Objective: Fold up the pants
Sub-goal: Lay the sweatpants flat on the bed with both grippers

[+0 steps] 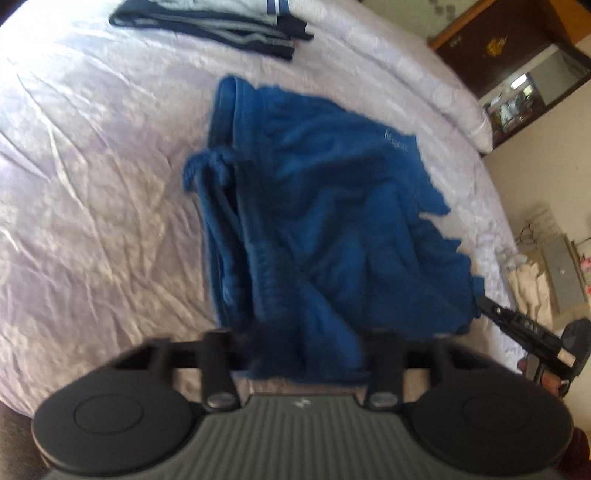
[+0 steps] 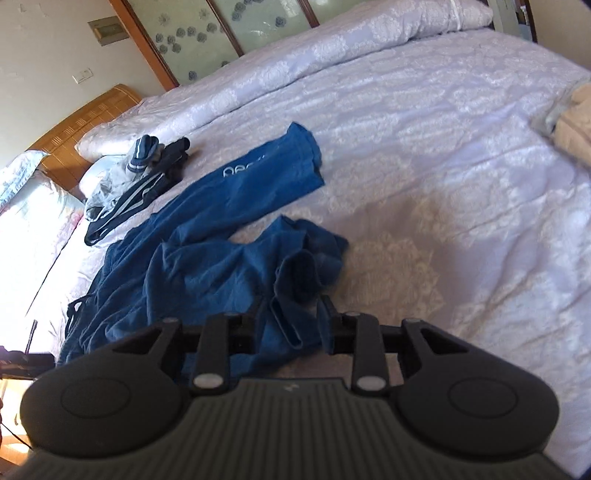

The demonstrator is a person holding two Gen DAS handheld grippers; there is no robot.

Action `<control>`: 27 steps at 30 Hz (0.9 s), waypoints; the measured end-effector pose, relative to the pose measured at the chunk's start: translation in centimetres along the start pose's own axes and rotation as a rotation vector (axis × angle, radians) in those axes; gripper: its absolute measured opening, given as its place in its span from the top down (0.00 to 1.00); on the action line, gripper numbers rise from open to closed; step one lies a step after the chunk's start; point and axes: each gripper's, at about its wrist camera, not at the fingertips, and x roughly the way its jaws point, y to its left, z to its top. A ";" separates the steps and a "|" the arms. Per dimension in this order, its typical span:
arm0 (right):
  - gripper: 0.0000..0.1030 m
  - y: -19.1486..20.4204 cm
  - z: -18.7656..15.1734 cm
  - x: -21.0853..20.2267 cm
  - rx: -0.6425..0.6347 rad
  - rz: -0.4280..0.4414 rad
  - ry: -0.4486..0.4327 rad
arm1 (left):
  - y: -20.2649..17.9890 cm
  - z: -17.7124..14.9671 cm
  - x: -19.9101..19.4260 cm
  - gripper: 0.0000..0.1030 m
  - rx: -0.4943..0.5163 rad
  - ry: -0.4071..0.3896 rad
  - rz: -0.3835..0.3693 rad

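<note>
Right now the blue pants [image 2: 207, 266] lie crumpled on the pale quilted bedspread [image 2: 424, 155], one leg stretched toward the headboard and the other bunched near the right gripper [image 2: 301, 321]. Both tongs are drawn narrow on cloth: the left gripper [image 1: 303, 343] pinches the near edge of the garment by the waistband [image 1: 229, 122] side, and the right one nips a fold of the bunched leg, fabric showing between its fingers. A folded grey-and-navy garment [image 1: 218, 26] sits well apart at the far side. To do this step well, I judge the two grips should pull gently apart and lift just enough to shake the cloth flat, keeping tension even so neither pinch slips. The loose drawstring [image 1: 207, 170] could snag or bunch under the fold, so it is best laid clear before the legs are brought together.
</note>
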 end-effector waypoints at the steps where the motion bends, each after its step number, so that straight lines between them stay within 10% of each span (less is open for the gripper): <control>1: 0.98 -0.3 -0.2 0.5 0.028 0.002 0.022 | -0.1 0.2 0.3 0.93 -0.012 0.015 0.015; 8: 0.98 -1.5 1.9 -10.7 0.207 0.051 -0.199 | -0.1 1.8 -6.2 0.93 0.003 -0.104 -0.031; 12: 0.98 -2.6 -0.6 -16.1 0.236 0.010 -0.153 | -0.1 1.4 -6.5 0.92 0.031 -0.056 -0.020; 19: 0.88 -3.4 -5.2 -13.7 0.186 -0.266 -0.021 | 0.7 -0.8 -3.6 0.77 0.043 0.059 0.134; 27: 0.85 -4.1 -0.4 -6.6 0.191 -0.058 -0.085 | 1.7 -1.8 -4.8 0.64 0.011 0.025 0.111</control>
